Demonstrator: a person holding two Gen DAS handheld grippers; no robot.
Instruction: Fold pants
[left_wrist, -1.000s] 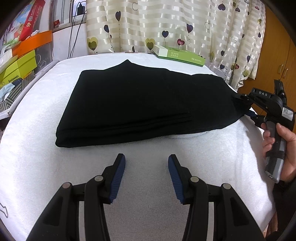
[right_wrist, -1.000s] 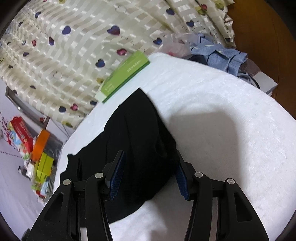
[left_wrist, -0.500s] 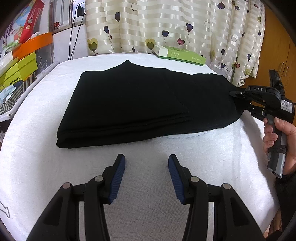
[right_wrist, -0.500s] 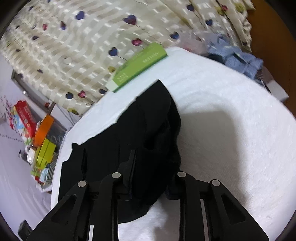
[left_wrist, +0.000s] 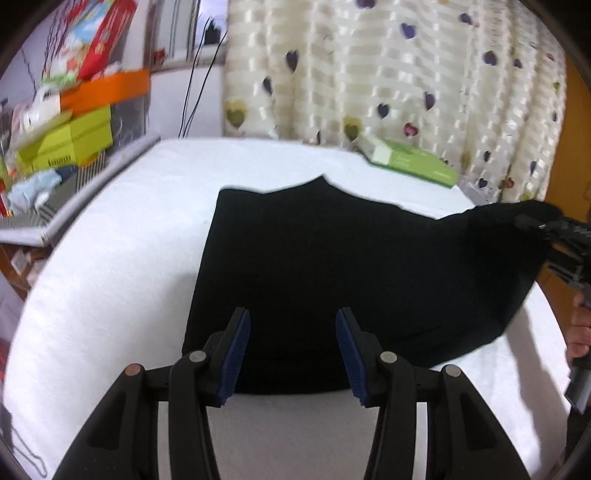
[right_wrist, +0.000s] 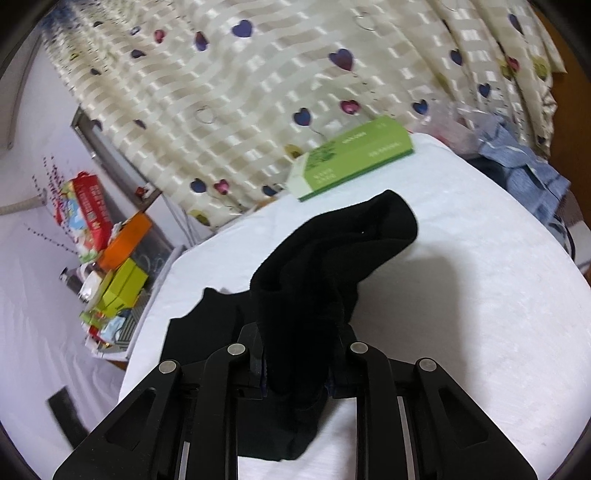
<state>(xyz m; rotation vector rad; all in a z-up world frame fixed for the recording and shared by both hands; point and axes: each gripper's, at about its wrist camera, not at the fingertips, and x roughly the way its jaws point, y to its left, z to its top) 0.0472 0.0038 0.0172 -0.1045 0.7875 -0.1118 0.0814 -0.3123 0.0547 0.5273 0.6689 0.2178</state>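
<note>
Black pants lie folded on a white towel-covered table. My left gripper is open, its blue-padded fingers hovering over the near edge of the pants with nothing between them. At the right edge of the left wrist view, my right gripper pinches the right end of the pants and holds it raised off the table. In the right wrist view, my right gripper is shut on a bunched end of the black pants, which rises in a hump beyond its fingers.
A green box lies at the table's far edge before a heart-patterned curtain. Coloured boxes are stacked on a shelf at the left. Blue clothing is heaped past the table's right side. A person's hand holds the right gripper.
My right gripper closed on the right end of the pants and lifted it off the table. My left gripper moved forward, now over the pants' near edge.
</note>
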